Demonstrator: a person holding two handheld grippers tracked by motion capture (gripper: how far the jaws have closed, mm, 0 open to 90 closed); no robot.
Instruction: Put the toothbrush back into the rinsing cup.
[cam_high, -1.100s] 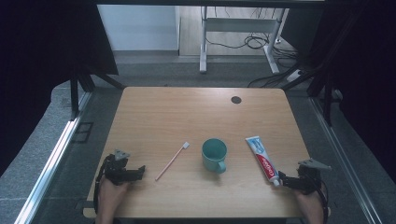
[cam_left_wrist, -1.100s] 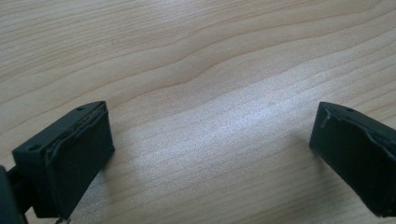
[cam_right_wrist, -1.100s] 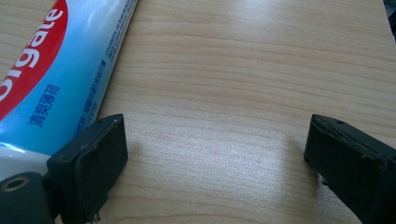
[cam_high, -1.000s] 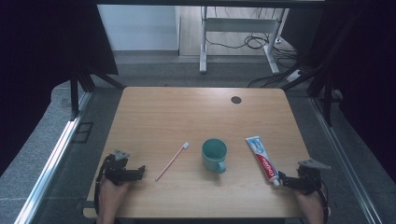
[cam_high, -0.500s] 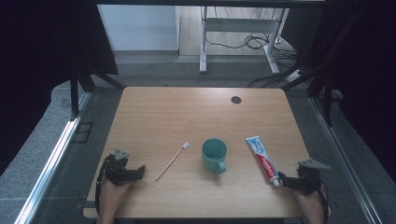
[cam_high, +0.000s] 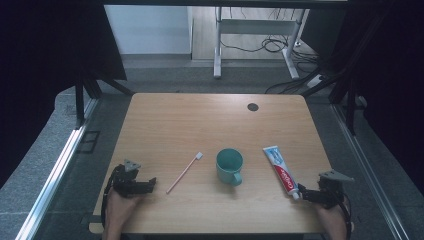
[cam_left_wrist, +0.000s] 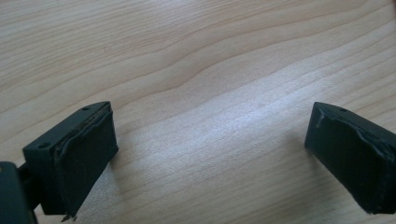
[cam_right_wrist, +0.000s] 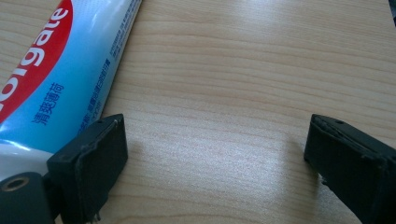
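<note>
nothing is being held yet
both the left gripper (cam_high: 148, 183) and right gripper (cam_high: 303, 193) are resting with fingers spread wide on the tabletop (cam_high: 200, 125); the toothpaste tube (cam_high: 281, 170), toothbrush (cam_high: 184, 172) and cup (cam_high: 229, 166) are lying untouched.

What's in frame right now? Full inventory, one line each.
toothbrush: 1, pink handle with white head, lying left of the cup
cup: 1, teal, upright near the table's middle front, handle toward the person
toothpaste tube: 1, white, blue and red, lying flat right of the cup, cap end toward the right tool
table: 1, light wood, with a dark round hole cover near the far edge
white frame: 1, on the floor beyond the table, cables beside it
left tool: 1, black, jaws open over bare wood, front left corner
right tool: 1, black, jaws open, beside the tube's cap end, front right corner
</note>
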